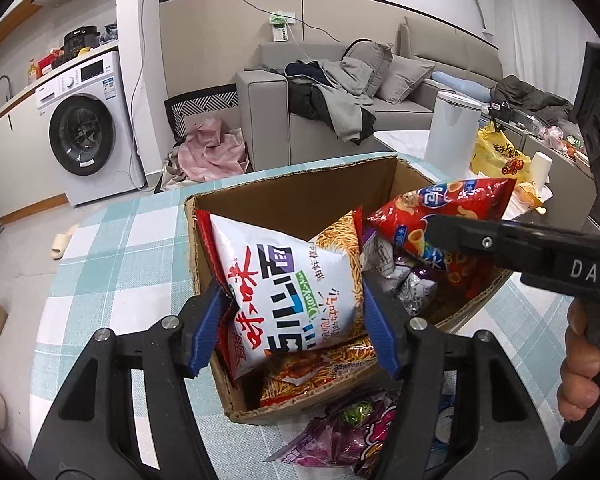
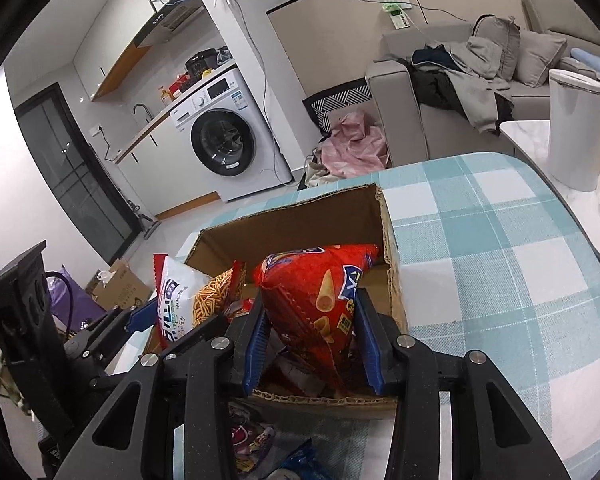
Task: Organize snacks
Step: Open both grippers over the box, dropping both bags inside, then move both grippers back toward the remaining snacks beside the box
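Observation:
An open cardboard box stands on a table with a teal checked cloth. My left gripper is shut on a white and orange noodle snack bag, holding it over the box's left side. My right gripper is shut on a red cone snack bag over the box; this bag also shows in the left wrist view. More snack packets lie inside the box. The white bag shows in the right wrist view.
A purple snack bag and other packets lie on the cloth in front of the box. A white bin and a yellow bag stand on a side table. A sofa and a washing machine are behind.

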{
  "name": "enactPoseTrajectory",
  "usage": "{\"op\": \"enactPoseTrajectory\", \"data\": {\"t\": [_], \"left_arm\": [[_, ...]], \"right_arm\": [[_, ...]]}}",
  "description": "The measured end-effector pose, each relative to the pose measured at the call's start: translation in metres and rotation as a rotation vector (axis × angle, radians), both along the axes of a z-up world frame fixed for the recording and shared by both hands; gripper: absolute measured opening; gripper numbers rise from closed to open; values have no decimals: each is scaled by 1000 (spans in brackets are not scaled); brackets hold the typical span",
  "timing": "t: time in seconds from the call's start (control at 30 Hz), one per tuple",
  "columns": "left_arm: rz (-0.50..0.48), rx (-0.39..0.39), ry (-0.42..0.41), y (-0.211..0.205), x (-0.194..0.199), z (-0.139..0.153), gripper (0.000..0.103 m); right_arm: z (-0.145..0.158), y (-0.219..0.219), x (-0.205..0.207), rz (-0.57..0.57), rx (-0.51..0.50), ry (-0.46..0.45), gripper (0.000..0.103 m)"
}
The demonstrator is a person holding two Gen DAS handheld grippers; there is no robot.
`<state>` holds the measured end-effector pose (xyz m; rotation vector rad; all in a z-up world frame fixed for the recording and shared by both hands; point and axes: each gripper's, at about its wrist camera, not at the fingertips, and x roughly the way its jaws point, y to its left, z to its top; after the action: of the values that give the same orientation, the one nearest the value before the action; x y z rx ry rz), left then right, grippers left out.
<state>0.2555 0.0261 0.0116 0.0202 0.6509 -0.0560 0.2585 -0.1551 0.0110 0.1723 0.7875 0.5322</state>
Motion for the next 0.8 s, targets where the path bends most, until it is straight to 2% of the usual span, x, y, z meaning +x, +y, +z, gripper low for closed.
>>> {"op": "enactPoseTrajectory", "data": {"t": [0.27,0.43,0.5,0.6,0.7,0.8], "left_arm": [[3,-12,10,9,-1,2,63],[17,8,22,5,-7,6,65],[18,-1,24,4,-10,9,68],[-5,-42,25,4,-19,15,83],[1,-44,5,3,-32,21,87],[-10,-27,2,-2,-43,25,96]], "right_arm": [[0,-1,-6,24,18,37,43],[7,-1,-16,41,9,-13,57],[12,-3,-23,44,10,-46,69],[22,-7,-33,43,0,-86,76],[28,-12,-41,45,-10,-104,88],[32,-17,-49,42,-20,-113,98]]}}
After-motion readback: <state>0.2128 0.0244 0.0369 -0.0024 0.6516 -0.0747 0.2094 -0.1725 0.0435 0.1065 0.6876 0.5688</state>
